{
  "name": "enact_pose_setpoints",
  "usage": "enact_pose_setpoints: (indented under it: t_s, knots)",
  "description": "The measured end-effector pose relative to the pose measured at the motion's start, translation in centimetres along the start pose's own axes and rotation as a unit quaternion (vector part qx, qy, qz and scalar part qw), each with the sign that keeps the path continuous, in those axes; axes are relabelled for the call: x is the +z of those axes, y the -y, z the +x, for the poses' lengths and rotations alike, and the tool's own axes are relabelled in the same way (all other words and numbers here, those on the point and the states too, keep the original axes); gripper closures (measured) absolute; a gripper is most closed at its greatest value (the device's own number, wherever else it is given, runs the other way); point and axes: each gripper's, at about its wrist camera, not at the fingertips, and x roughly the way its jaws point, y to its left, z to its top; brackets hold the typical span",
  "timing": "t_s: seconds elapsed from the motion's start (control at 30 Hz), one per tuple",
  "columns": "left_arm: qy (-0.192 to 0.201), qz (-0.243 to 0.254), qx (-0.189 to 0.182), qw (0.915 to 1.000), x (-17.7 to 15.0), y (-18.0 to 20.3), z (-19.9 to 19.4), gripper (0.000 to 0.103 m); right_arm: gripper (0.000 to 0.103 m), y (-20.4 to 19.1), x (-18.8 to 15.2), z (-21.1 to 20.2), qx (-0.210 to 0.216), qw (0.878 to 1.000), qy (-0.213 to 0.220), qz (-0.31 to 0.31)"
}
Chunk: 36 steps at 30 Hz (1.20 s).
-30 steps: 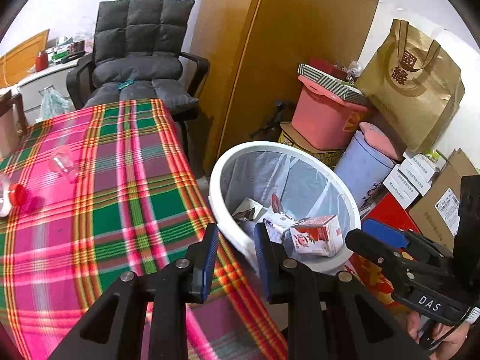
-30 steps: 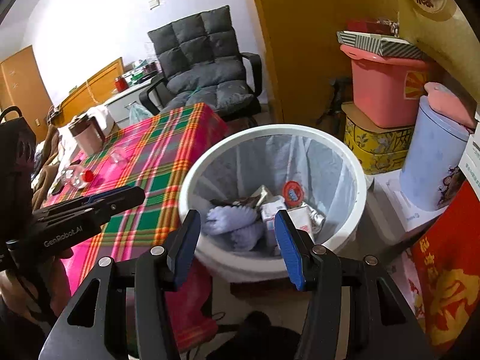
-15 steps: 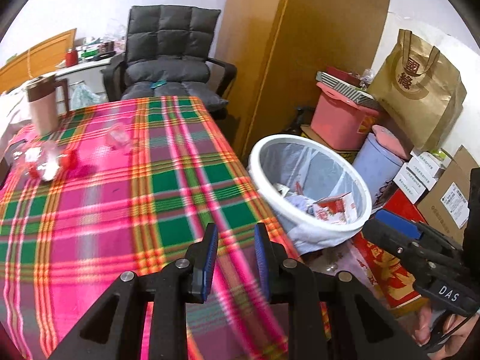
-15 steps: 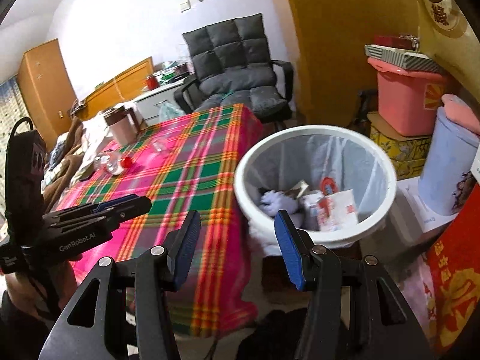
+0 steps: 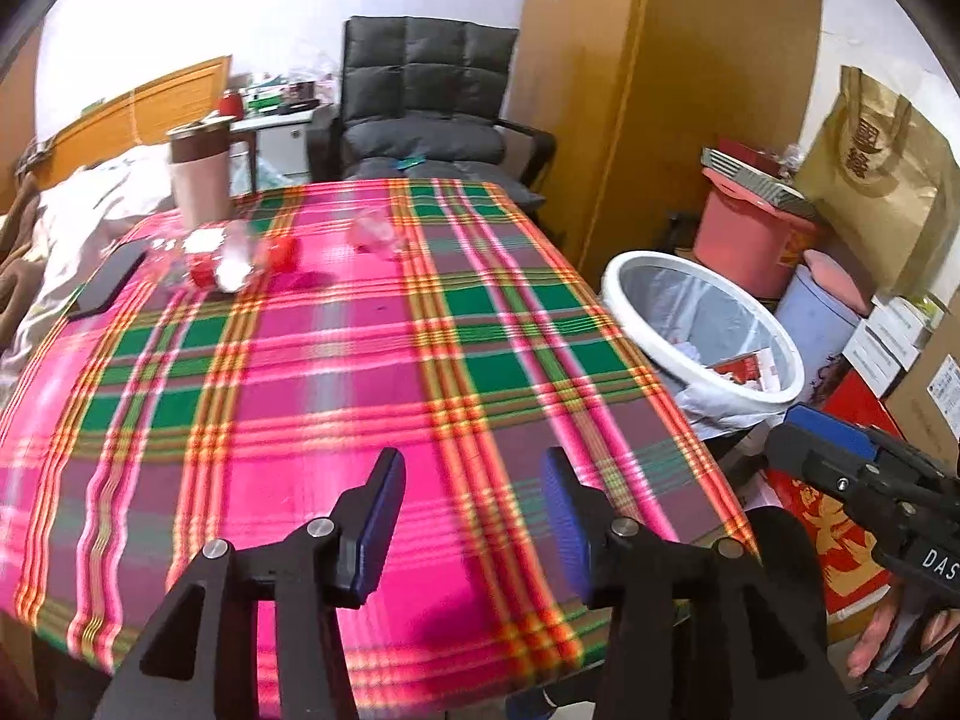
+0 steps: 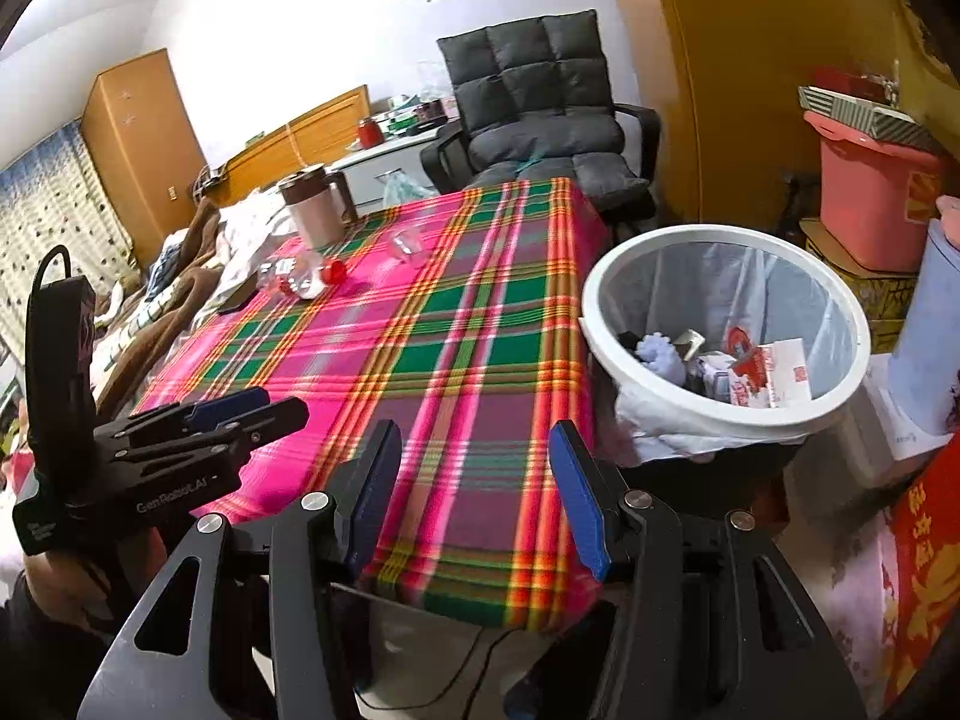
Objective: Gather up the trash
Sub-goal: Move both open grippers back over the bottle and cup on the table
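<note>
Both grippers empty over the plaid table, trash bin beside it

The left gripper (image 5: 474,516) and right gripper (image 6: 474,492) both hang with fingers spread wide, holding nothing, above the pink-and-green plaid tablecloth (image 5: 336,372). "GenRobot.AI" reads on the left tool's side in the right wrist view; "DAS" shows on the right tool in the left view. A crushed clear bottle with red cap (image 5: 240,255) and a clear plastic cup (image 5: 375,234) lie at the far end. The white trash bin (image 6: 714,408) stands just beside the table; only the right view shows its red-and-white carton (image 6: 771,375).
</note>
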Motion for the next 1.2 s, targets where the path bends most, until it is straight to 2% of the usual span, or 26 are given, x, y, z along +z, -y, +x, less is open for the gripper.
enact_pose_setpoints:
  t_s: [0.3,0.57,0.87,1.2]
  knots:
    - [0.009,-0.004,0.042,0.9991,-1.3,-1.3,-2.2,0.056,0.049,-1.9,-0.2,0.0,0.026,0.999,0.005,-0.029]
    - [0.024,-0.015,0.070,0.9971,-1.2,-3.2,-3.6,0.056,0.049,-3.7,0.7,1.4,0.049,0.998,-0.007,-0.048]
    - [0.027,-0.052,0.072,0.9957,0.3,-7.6,-2.3,0.056,0.049,-5.9,2.6,3.6,0.039,0.996,-0.023,-0.080]
    - [0.041,-0.100,0.059,0.9924,2.9,-11.2,-2.1,0.056,0.049,-6.9,5.0,4.3,0.045,0.993,-0.014,-0.104]
